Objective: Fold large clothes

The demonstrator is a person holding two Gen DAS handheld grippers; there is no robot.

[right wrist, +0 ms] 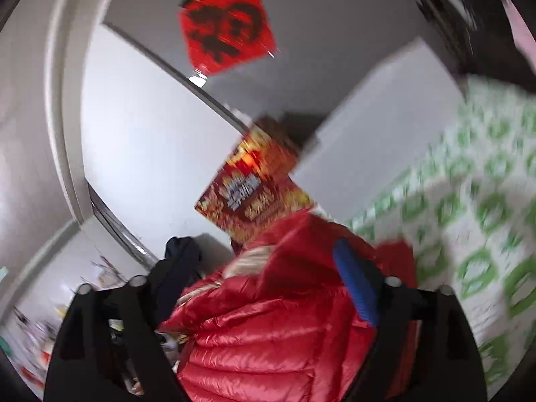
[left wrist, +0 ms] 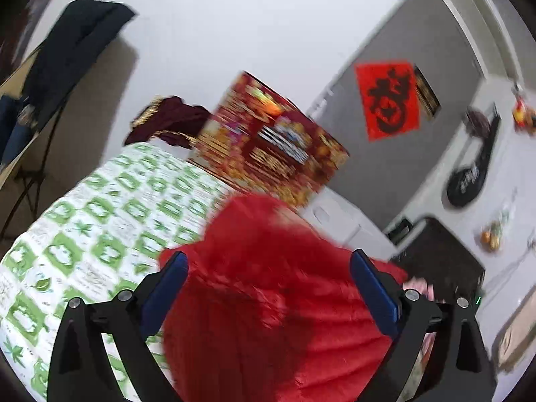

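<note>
- The red jacket (right wrist: 268, 328) is showing glossy, quilted cloth, catching light.
- The bed cover (left wrist: 100, 221) is looking like matt printed cloth.
- The box (left wrist: 268, 147) is showing shiny printed card.
- The gripper fingers (left wrist: 375, 288) are wearing blue ribbed pads.

The left gripper (left wrist: 268, 288) stands with its blue pads (left wrist: 375, 288) wide apart, and a red jacket (left wrist: 268, 301) fills the gap between them, heaped on a quilt (left wrist: 100, 227) printed in green and white. The picture is blurred, so whether either pad touches the fabric cannot be told. At twelve o'clock from the jacket a red and gold box (left wrist: 268, 140) rises; at two o'clock a red paper square (left wrist: 388, 100) hangs on a grey door (left wrist: 385, 167). A dark coat (left wrist: 73, 47) hangs at ten o'clock.
</note>
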